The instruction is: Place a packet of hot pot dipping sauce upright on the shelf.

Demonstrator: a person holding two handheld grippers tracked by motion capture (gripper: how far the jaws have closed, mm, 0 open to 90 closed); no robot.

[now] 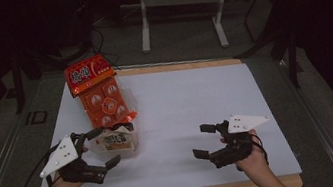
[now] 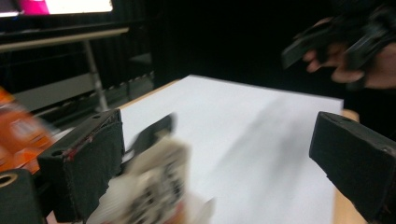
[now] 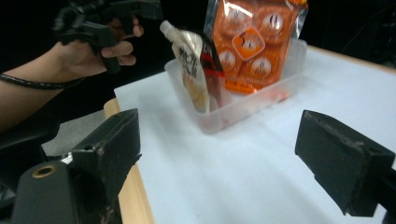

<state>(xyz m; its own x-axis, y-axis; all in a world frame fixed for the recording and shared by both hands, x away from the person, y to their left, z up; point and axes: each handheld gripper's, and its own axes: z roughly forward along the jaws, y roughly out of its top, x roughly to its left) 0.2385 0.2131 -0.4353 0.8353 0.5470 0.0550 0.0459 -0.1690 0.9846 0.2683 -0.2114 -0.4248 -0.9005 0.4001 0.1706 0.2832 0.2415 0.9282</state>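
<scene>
- The left hand-held gripper (image 1: 105, 148) has its two black jaws spread wide apart and holds nothing; it sits just beside the near end of the clear plastic tub (image 1: 134, 140), with one jaw above the tub's near rim.
- In the left gripper view the jaws stand far apart, and the white spouted pouch with dark print (image 2: 154, 186) shows blurred close to the left jaw; I cannot tell whether it touches that jaw.
- That white spouted pouch (image 3: 194, 65) stands upright inside the clear plastic tub (image 3: 233, 109), at the end nearest the left hand-held gripper (image 3: 123, 16).
- A shiny orange snack bag with round printed panels (image 1: 104, 102) leans in the same tub behind the pouch, its top reaching past the tub's far end.
- The right hand-held gripper (image 1: 204, 140) is well apart from the tub, jaws open and empty, pointing towards it over the white worktop (image 1: 191, 99).
</scene>
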